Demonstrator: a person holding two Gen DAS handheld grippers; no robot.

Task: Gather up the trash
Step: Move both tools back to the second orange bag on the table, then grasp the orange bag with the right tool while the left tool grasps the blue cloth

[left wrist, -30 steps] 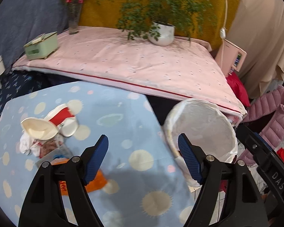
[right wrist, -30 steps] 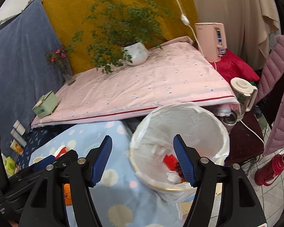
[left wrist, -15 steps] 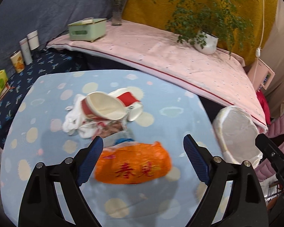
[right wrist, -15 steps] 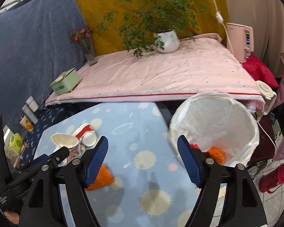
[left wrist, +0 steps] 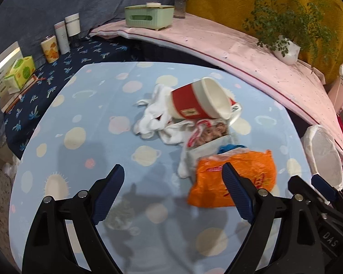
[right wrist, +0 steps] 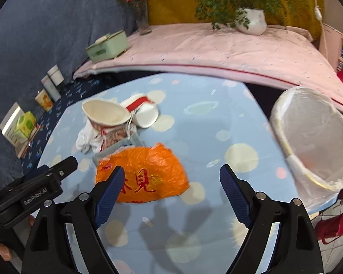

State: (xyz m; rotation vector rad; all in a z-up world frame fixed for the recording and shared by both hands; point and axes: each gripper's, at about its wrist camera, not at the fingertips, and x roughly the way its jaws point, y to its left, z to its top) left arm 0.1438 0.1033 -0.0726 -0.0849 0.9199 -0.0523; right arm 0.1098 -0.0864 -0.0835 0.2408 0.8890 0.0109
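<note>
Blue table (right wrist: 240, 118): orange bag (right wrist: 146, 173) lies before both empty, spread tools.

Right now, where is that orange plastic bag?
The orange bag lies on the blue spotted tablecloth, just ahead of the open right gripper, with the tipped noodle cup behind it and the lined bin to its right.

I see soft indoor light, gripper shadows on the tablecloth (left wrist: 84, 105), slight motion blur, dark fisheye-bent frame corners.
</note>
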